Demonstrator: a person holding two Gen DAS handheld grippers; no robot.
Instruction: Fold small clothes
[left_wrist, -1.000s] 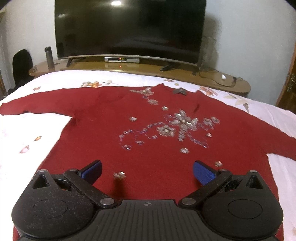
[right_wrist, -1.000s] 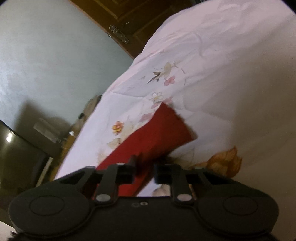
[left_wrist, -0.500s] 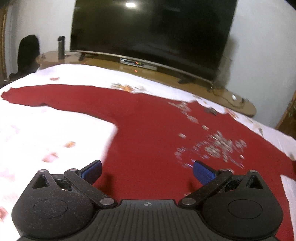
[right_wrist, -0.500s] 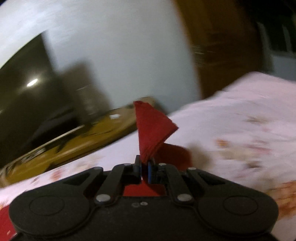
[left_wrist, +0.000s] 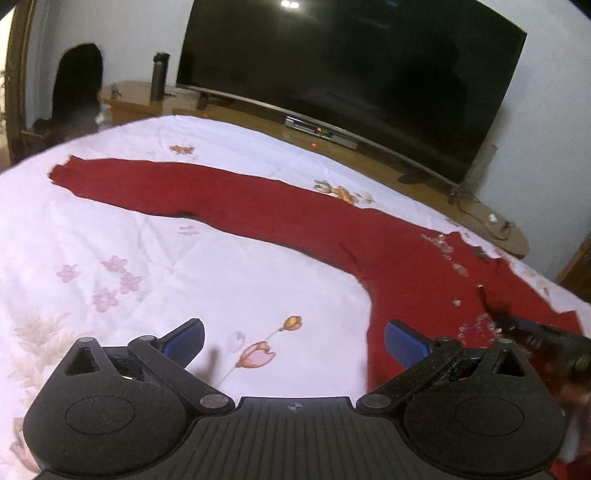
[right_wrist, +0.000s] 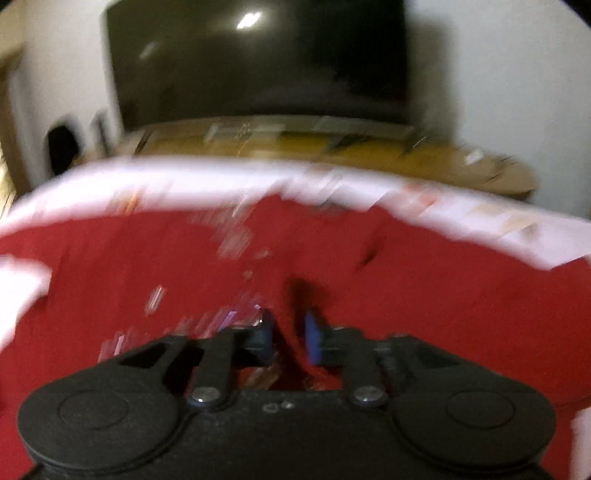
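Observation:
A dark red beaded sweater (left_wrist: 413, 266) lies flat on the white floral bedspread (left_wrist: 184, 273). Its left sleeve (left_wrist: 177, 184) stretches out to the far left. My left gripper (left_wrist: 293, 341) is open and empty, low over the bedspread by the sweater's lower left edge. My right gripper (right_wrist: 288, 332) hovers over the sweater's beaded front (right_wrist: 236, 258); the view is blurred. Its jaws stand a narrow gap apart with a thin fold of red cloth between them. It also shows at the right edge of the left wrist view (left_wrist: 546, 336).
A large dark TV (left_wrist: 351, 77) stands on a long wooden stand (left_wrist: 258, 122) behind the bed. A flask (left_wrist: 159, 75) and a dark object (left_wrist: 75, 88) are at the stand's left end. A wooden door (left_wrist: 576, 269) is at the far right.
My left gripper swung left, from over the sweater's front to the bedspread beside it. My right gripper carried the right sleeve end up off the bed and over onto the sweater's front.

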